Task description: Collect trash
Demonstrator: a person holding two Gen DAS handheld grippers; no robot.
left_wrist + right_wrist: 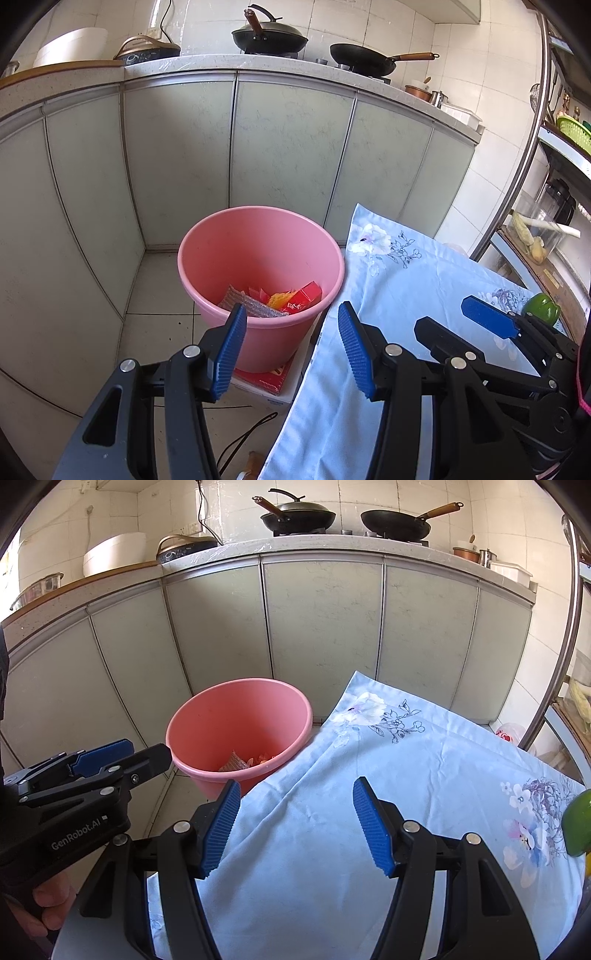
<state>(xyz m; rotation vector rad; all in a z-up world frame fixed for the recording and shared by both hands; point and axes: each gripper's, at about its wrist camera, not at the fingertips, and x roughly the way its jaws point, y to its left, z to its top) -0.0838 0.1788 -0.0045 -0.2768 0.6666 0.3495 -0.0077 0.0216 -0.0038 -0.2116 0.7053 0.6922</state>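
**Trash in the pink bucket, both grippers empty**

Wrappers point(280, 301) lie in the bottom of a pink bucket point(207, 236) on the floor, touching the left edge of a blue cloth point(406, 775). The left gripper point(291, 349) and right gripper point(295, 825) gape wide, holding nothing.

Bright, even daylight, both views sharp; fisheye bends the cabinet doors point(288, 147) and darkens the corners.
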